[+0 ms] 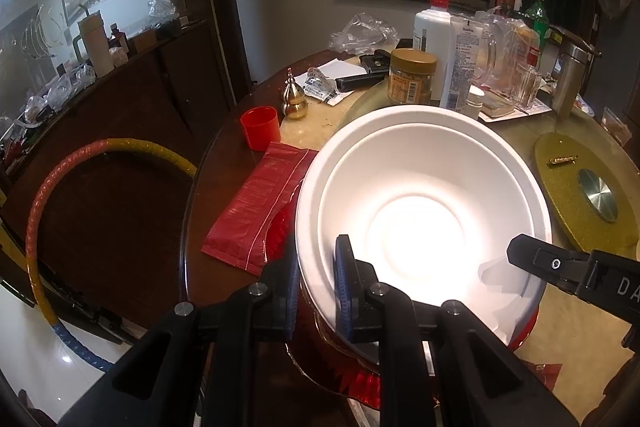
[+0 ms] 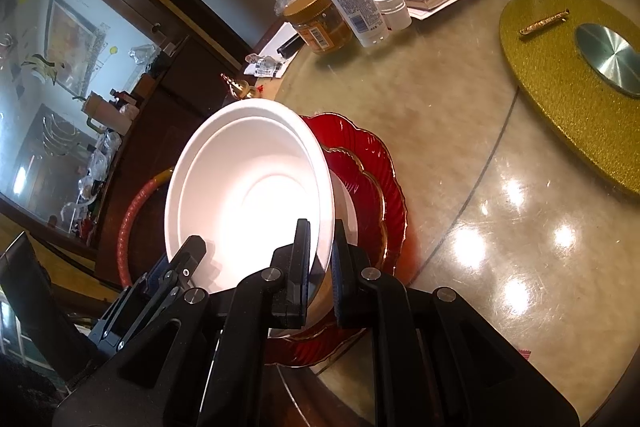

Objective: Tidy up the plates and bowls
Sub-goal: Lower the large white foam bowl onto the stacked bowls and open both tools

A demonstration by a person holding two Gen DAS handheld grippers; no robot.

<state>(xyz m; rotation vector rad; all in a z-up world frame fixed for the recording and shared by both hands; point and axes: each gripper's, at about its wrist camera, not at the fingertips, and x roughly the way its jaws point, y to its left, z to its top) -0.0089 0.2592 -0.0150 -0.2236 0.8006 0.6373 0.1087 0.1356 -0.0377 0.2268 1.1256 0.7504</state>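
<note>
Here the left tongs [image 1: 318,291] are clamping the near-left rim of the white bowl [image 1: 420,187], one finger inside the wall and one outside. The right tongs [image 2: 320,267] are pinching the same bowl's opposite rim in the same way, so both are holding it tilted. Directly beneath the bowl, red plates [image 2: 372,187] with gold scalloped edges are lying stacked on the desk [image 2: 460,147]. Left of the left tongs, a red packet [image 1: 256,203] is lying flat, with a red cup [image 1: 260,129] standing beyond it. Farther ahead, a gold-lidded jar [image 1: 412,75] is standing among bottles.
</note>
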